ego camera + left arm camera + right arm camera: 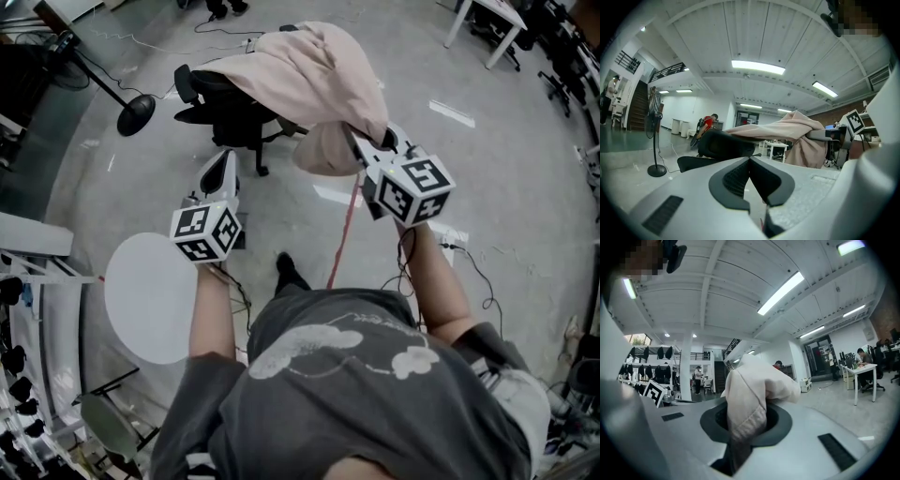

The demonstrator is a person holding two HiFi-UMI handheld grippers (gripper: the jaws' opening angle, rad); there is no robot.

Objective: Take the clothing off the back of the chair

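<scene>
A pale pink garment [300,75] lies draped over the back of a black office chair [225,112] and stretches off it towards me. My right gripper [366,148] is shut on a bunched fold of that garment [749,394], which fills the gap between its jaws. My left gripper [225,164] hangs to the left of the chair and short of it; its pads meet at the tips with nothing between them. In the left gripper view, the chair [722,143] and the garment [787,129] stand ahead of the left gripper [750,160], apart from it.
A standing fan [136,112] is left of the chair. A round white table [150,295] sits by my left arm. A red cable [342,234] runs across the floor between my grippers. A white desk [487,23] stands at the far right.
</scene>
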